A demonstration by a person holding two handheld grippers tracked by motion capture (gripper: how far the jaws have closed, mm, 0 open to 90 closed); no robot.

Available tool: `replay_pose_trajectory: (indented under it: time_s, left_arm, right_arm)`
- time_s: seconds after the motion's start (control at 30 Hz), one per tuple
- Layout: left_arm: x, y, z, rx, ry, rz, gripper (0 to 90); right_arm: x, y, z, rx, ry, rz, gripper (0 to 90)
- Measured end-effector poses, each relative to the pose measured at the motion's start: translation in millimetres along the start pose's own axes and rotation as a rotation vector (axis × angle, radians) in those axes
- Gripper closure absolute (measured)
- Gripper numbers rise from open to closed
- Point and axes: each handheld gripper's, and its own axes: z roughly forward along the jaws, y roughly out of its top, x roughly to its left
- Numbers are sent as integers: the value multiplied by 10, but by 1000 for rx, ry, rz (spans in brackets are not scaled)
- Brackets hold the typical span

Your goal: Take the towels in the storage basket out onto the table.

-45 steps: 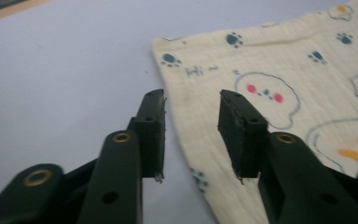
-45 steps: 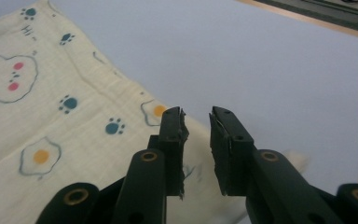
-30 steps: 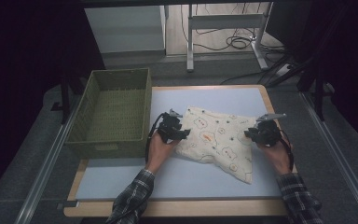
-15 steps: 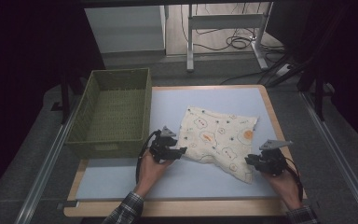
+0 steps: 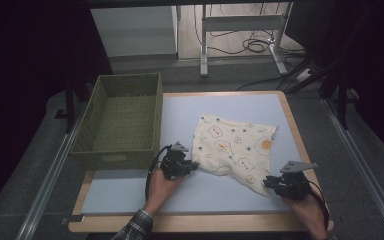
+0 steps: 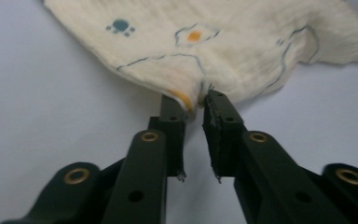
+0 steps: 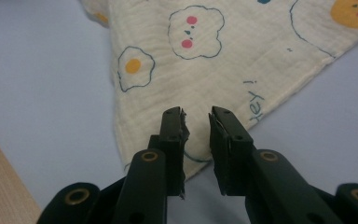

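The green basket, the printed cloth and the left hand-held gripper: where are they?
green basket (image 5: 96, 114), high view, left woven wall.
printed cloth (image 5: 232, 142), high view, middle of the fabric.
left hand-held gripper (image 6: 196, 105), left gripper view, between its fingertips.

we can read one word, "hey!", in thin dark blue handwriting on the cream cloth (image 7: 223, 70), near its edge just beside the right gripper (image 7: 196, 119), whose jaws stand slightly apart. the cloth's other marks are drawings, not writing. we read no other text.

green basket (image 5: 122, 122) left of blue mat (image 5: 220, 105); metal frame (image 5: 240, 25) behind
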Motion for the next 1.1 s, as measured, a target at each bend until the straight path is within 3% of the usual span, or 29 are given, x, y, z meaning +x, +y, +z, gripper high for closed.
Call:
replay_pose_trajectory:
  time_s: [0.1, 0.2, 0.43, 0.63, 0.77, 0.83, 0.9, 1.0, 1.1]
  left_arm:
    - [-29, 51, -156, -21, 1, 3, 770]
    - [-27, 67, -237, -14, 21, -9, 629]
    - [-39, -58, -207, 7, 35, 0, 558]
    - [-128, -178, -164, 21, 14, 40, 544]
    - [-159, -225, -46, 52, 44, 72, 525]
    - [-198, -242, -30, 50, 94, 103, 564]
    - [-230, -232, -29, 65, 138, 123, 651]
    - [-221, -225, -39, 73, 113, 116, 834]
    - [-221, -237, -68, 78, 101, 115, 858]
  right_arm:
    - [20, 23, -41, -8, 1, -6, 746]
    - [50, 45, -84, -14, 2, -16, 746]
    - [126, 44, -155, -10, 19, -30, 726]
    - [184, -54, -170, 0, 49, -17, 703]
    - [208, -114, -86, 26, 57, -21, 693]
    - [222, -138, -56, 21, 44, -43, 708]
    - [240, -144, -59, 24, 14, -76, 798]
    - [242, -137, -70, 32, 15, -88, 865]
    - [244, -131, -104, 30, 12, -92, 870]
